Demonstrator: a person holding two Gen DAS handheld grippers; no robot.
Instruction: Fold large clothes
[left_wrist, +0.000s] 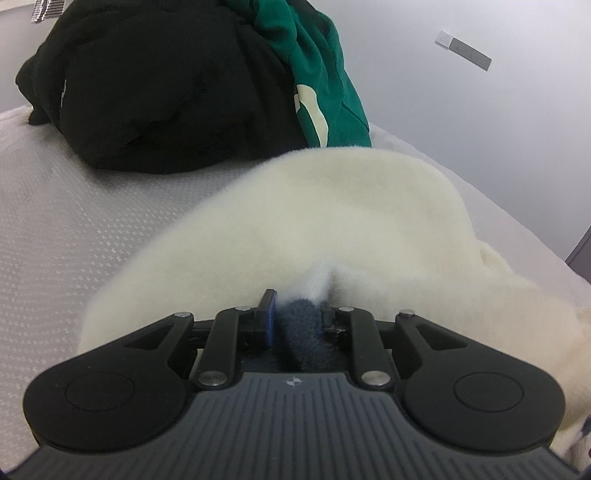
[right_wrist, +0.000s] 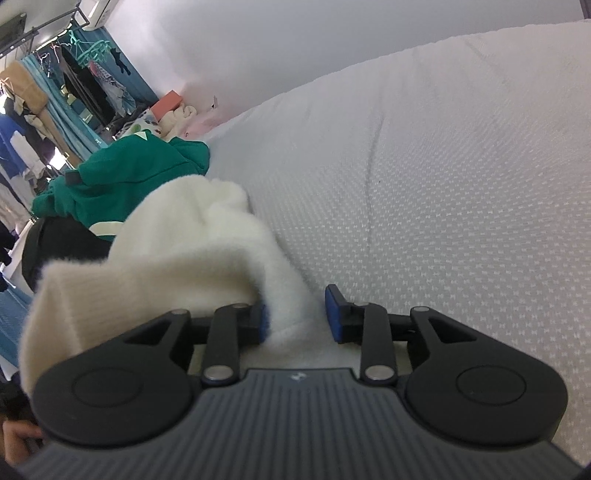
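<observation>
A fluffy cream garment (left_wrist: 325, 214) lies bunched on the white bed (left_wrist: 55, 221). In the left wrist view my left gripper (left_wrist: 298, 314) sits at its near edge. Its jaws stand narrow, with a fold of cream and dark blue-grey fabric filling the gap and touching both pads. In the right wrist view the same cream garment (right_wrist: 192, 236) is heaped to the left. My right gripper (right_wrist: 297, 314) rests low over the bed with a cream fold between its jaws. That fold touches the left pad (right_wrist: 263, 321), and the right pad (right_wrist: 332, 314) stands a little clear of it.
A black garment (left_wrist: 166, 92) and a green hoodie (left_wrist: 321, 74) are piled behind the cream one; the green hoodie (right_wrist: 129, 173) also shows far left. Textured bed cover (right_wrist: 443, 184) stretches to the right. A clothes rack (right_wrist: 55, 74) stands beyond. A person's hand (right_wrist: 18, 439) shows at lower left.
</observation>
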